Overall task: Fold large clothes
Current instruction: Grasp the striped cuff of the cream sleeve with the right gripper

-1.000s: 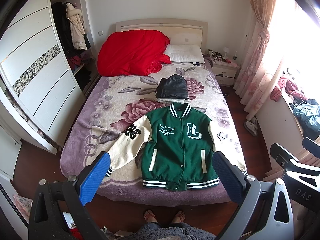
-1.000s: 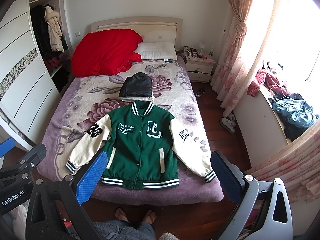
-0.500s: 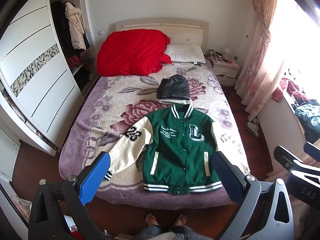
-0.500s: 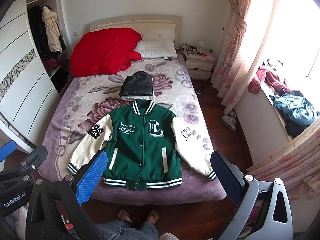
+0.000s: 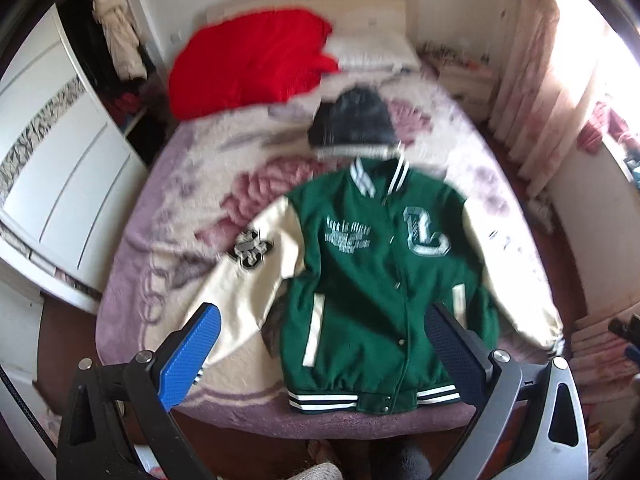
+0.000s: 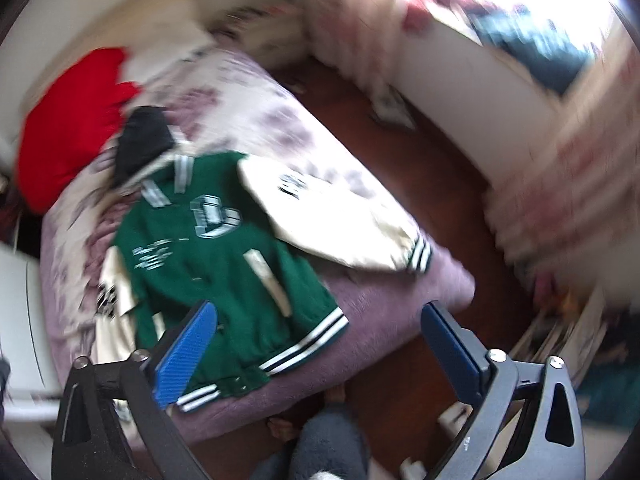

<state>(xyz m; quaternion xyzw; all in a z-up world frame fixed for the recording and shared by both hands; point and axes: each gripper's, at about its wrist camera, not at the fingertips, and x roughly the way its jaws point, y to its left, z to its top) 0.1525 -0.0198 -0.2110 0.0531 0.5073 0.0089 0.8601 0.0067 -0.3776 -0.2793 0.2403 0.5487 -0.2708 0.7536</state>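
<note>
A green varsity jacket [image 5: 380, 280] with cream sleeves lies face up and spread flat at the foot of the bed [image 5: 180, 208]. My left gripper [image 5: 322, 320] hangs open above its lower half, with the left sleeve and the hem below the fingers and nothing between them. In the blurred, tilted right wrist view the jacket [image 6: 224, 264] lies to the left. My right gripper [image 6: 320, 312] hovers over its hem corner and the bed's purple edge [image 6: 380, 304]. Its jaws are closing, still wide apart, with nothing between them.
A folded black garment [image 5: 352, 120] lies just beyond the collar, with a red quilt [image 5: 252, 60] and a pillow [image 5: 372, 50] at the headboard. A white wardrobe [image 5: 60, 184] stands left, curtains [image 5: 520, 80] right. The person's legs [image 6: 328, 440] stand at the bed's foot.
Both grippers have dropped towards the bed, so the jacket looks much larger. The right wrist view has rolled and blurred, and the jacket now sits to its left.
</note>
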